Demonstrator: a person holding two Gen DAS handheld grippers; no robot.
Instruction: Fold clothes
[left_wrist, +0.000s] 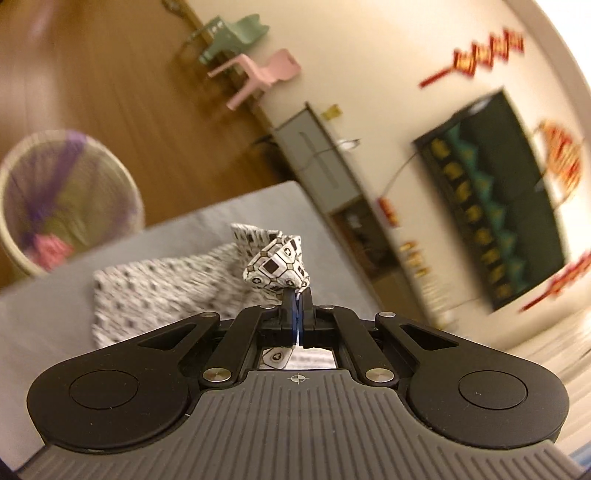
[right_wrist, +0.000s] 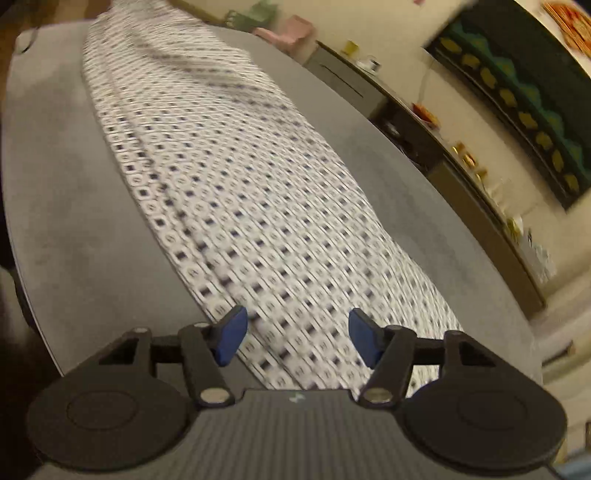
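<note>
A white garment with a dark square print (right_wrist: 229, 192) lies stretched out along the grey table (right_wrist: 66, 206). In the left wrist view the same patterned garment (left_wrist: 147, 291) trails down onto the table while a bunched corner of it (left_wrist: 277, 266) is lifted. My left gripper (left_wrist: 297, 295) is shut on that corner, its blue pads pressed together around the cloth. My right gripper (right_wrist: 297, 332) stands open just above the garment's near end, and its blue fingertips (right_wrist: 232, 332) are spread wide with nothing between them.
A round laundry basket (left_wrist: 66, 199) with purple, green and pink clothes stands on the wooden floor left of the table. Small green (left_wrist: 229, 33) and pink chairs (left_wrist: 258, 74) sit by the far wall. A low cabinet (right_wrist: 461, 177) with clutter runs along the wall at the right.
</note>
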